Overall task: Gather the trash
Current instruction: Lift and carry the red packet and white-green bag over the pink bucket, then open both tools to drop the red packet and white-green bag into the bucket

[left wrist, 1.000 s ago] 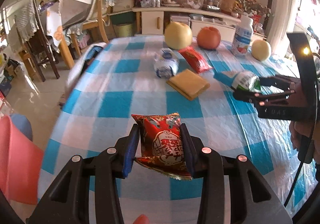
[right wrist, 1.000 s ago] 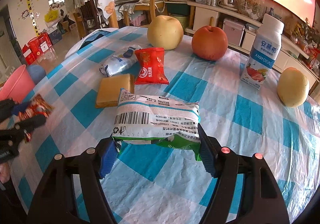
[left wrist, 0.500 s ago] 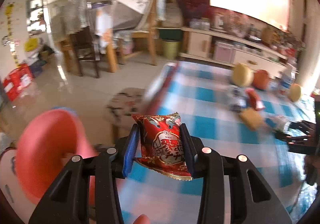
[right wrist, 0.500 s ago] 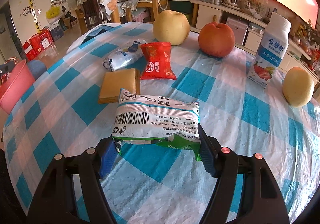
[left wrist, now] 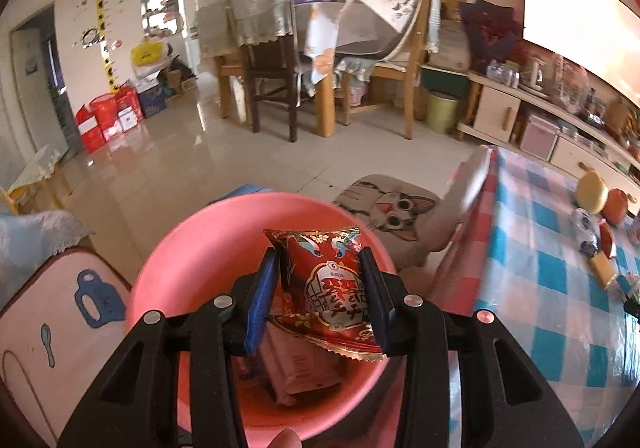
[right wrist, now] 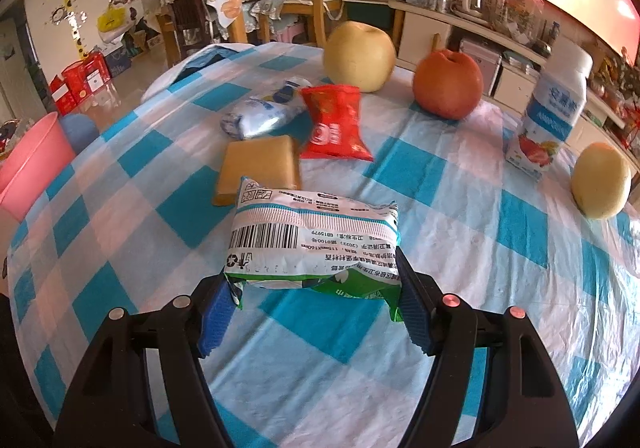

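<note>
Table [right wrist: 120, 248] with blue/white check cloth fills the right wrist view; the same table edge shows far right in the left wrist view. Pink bin [left wrist: 192, 248] sits on the floor just off the table edge, some wrappers already inside. On the table: yellow pear [right wrist: 359, 56], red apple [right wrist: 448, 83], milk bottle [right wrist: 554, 108], second pear [right wrist: 601, 181], tan flat pack [right wrist: 259, 167], red sachet [right wrist: 335, 123], blue/white wrapper [right wrist: 264, 116]. Right gripper [right wrist: 314, 300] clamped on a white/green barcode packet [right wrist: 312, 244], held just above the cloth. Left gripper [left wrist: 320, 300] clamped on a red snack packet [left wrist: 328, 284], held over the bin opening, not dropped
</note>
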Demonstrator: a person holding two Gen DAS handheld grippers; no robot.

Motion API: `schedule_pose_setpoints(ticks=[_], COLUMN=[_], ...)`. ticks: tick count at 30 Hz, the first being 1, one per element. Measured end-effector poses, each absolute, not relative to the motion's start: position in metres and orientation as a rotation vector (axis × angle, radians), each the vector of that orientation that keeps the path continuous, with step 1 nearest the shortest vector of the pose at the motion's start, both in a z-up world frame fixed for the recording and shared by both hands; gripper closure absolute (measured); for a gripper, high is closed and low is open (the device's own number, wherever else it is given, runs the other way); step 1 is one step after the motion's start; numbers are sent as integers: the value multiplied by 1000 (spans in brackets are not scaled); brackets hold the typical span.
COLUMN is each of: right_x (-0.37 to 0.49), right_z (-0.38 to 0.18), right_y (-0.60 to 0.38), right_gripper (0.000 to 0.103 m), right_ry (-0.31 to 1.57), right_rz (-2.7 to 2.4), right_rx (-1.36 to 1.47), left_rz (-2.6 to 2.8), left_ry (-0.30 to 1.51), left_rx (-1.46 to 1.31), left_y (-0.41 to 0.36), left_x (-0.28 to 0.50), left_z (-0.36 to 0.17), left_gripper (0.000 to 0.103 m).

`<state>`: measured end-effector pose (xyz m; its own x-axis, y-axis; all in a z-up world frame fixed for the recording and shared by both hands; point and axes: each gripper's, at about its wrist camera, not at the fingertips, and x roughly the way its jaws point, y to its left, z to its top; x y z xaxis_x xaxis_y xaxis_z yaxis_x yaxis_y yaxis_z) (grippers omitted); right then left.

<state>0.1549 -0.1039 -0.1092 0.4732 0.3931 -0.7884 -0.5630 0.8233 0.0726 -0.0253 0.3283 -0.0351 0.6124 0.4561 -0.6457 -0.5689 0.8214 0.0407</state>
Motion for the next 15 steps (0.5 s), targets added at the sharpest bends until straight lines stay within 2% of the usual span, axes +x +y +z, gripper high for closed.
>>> schedule_pose_setpoints(ticks=[5,15], right_x=[134,93], right_z=[-93,-40], right_y=[-58,106], right_gripper=[32,32], right_ry=[872,769], right_rz=[662,925], right_rx=[-207,-272], left_rz=[607,613], left_ry=[706,728], left_rx=[-196,-236], left_y=[349,396], left_x=[-41,-60], left_z=[-46,-64], left_gripper=[61,61])
